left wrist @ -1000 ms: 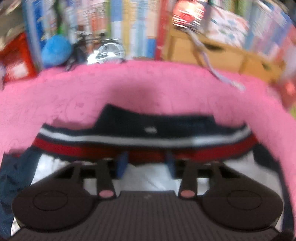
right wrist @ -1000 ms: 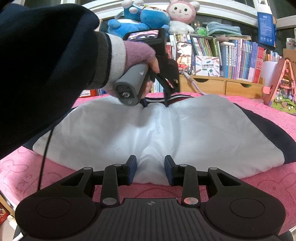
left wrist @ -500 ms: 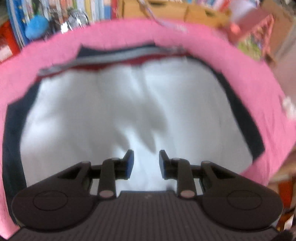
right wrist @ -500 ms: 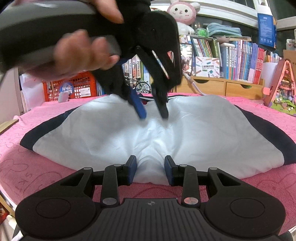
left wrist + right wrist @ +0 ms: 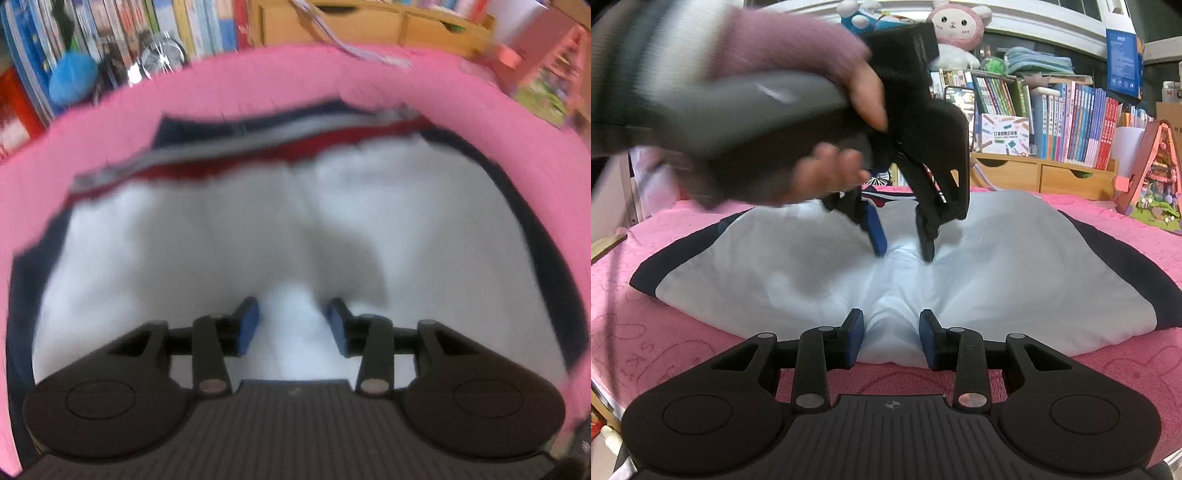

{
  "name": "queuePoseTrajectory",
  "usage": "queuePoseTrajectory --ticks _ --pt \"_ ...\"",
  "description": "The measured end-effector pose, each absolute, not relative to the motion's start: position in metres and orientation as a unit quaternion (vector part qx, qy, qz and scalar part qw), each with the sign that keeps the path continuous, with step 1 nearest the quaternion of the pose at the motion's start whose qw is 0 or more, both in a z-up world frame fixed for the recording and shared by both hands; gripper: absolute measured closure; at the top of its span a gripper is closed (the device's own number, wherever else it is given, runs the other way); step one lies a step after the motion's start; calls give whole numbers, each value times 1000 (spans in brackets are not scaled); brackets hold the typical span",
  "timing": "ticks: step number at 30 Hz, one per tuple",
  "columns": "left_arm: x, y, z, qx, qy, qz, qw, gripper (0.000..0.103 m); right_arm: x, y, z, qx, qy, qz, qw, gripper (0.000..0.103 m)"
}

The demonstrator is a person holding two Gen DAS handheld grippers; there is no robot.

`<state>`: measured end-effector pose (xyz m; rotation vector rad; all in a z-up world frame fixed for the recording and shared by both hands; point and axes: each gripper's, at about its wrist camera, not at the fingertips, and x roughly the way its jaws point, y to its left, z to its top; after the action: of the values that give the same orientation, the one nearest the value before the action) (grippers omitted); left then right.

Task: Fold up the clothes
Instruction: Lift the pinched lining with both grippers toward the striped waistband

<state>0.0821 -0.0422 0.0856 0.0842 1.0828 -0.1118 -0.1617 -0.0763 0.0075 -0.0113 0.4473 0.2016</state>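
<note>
A pink cloth [image 5: 646,332] covers the desk, with bookshelves [image 5: 1071,118], wooden drawers [image 5: 1034,173] and plush toys [image 5: 955,26] behind it. The landmark here is the white garment [image 5: 997,280], which lies spread flat in the middle of the pink cloth; dark navy panels edge both of its ends and a collar [image 5: 258,147] striped red, white and navy marks its far edge.

The right tool [image 5: 891,339] sits at the garment's near hem. Its blue pads are partly apart with a raised ridge of white cloth between them; whether they press on that cloth cannot be told.

The left tool [image 5: 905,251] hangs over the middle of the garment, angled steeply down, held by a hand [image 5: 827,147] in a mauve cuff and blurred. Its jaws have just been opening and stand moderately apart. Its fingertips [image 5: 879,240] are at the fabric's surface, on either side of a small crease, and grip nothing. In the left wrist view the left tool [image 5: 293,325] shows the same gap over white cloth, the collar lying beyond it.
</note>
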Motion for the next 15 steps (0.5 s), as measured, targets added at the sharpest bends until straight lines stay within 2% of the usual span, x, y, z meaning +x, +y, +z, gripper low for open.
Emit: queuePoseTrajectory --ticks 5,10,15 --pt "149 -36 83 -4 482 3 876 53 -163 -76 7 -7 221 101 970 71" --pt "158 -31 83 -8 464 5 886 53 -164 -77 6 -10 218 104 970 71" --pt "135 -26 102 -17 447 -8 894 62 -167 -78 4 -9 214 108 971 71"
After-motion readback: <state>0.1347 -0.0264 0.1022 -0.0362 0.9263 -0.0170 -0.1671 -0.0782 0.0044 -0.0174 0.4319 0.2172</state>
